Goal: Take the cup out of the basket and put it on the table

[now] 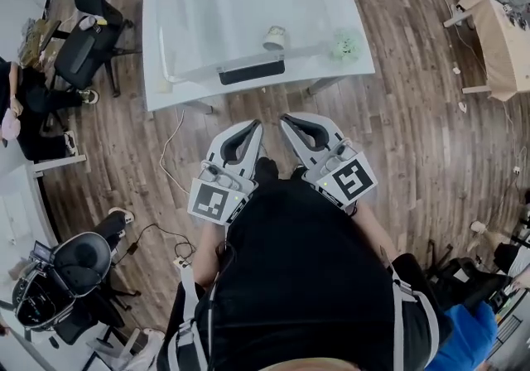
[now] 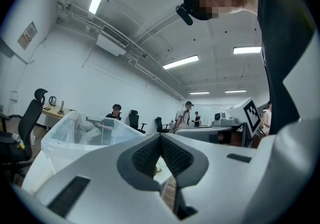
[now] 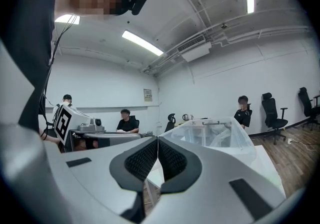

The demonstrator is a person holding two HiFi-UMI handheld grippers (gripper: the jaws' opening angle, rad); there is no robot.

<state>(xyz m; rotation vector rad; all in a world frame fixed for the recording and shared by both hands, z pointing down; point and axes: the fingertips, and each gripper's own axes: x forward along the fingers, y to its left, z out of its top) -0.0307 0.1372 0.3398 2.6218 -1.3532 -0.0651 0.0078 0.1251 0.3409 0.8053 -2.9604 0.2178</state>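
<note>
A pale cup stands inside a clear plastic basket on the white table, near the basket's front right corner. Both grippers hover over the wooden floor, short of the table's near edge and side by side. My left gripper is shut and holds nothing, and my right gripper is likewise shut and empty. In the left gripper view the shut jaws point level toward the basket. In the right gripper view the closed tips face the basket too.
A small greenish object lies on the table right of the basket. Office chairs stand at the left, another chair at the lower left, and a wooden piece of furniture at the right. People sit at desks in the background.
</note>
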